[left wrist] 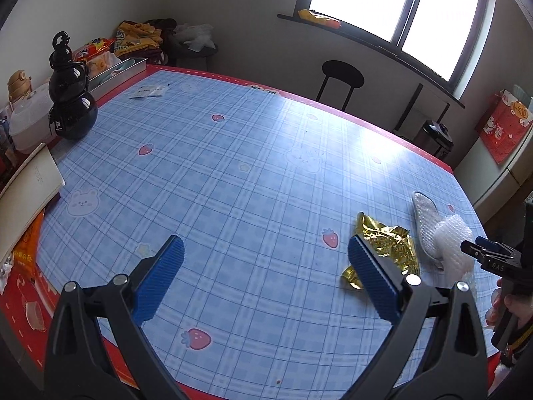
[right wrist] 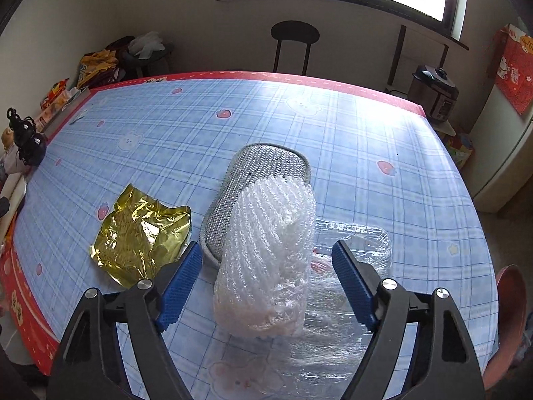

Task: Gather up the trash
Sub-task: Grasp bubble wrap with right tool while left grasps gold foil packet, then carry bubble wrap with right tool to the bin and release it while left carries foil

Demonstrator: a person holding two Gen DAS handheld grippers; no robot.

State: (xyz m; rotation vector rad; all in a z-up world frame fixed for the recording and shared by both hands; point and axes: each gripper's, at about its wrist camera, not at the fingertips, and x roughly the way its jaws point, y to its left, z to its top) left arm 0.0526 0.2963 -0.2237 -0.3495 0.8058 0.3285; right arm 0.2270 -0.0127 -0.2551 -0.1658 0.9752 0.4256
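A crumpled gold foil wrapper [right wrist: 141, 233] lies on the blue checked tablecloth [right wrist: 299, 116]; it also shows in the left wrist view [left wrist: 389, 243]. A roll of bubble wrap [right wrist: 269, 256] rests partly on a silver mesh pouch [right wrist: 256, 180], with a clear plastic tray [right wrist: 353, 243] beside it on the right. My right gripper [right wrist: 266, 286] is open, its blue pads on either side of the bubble wrap. My left gripper [left wrist: 266, 280] is open and empty above the table, its right pad just in front of the gold foil.
A black gourd-shaped bottle [left wrist: 71, 100] and a book [left wrist: 26, 193] stand at the table's left. A metal tray [left wrist: 116, 71] and snack bags sit at the far left corner. A black stool [left wrist: 339, 80] and a pressure cooker [right wrist: 433, 93] stand beyond the far edge.
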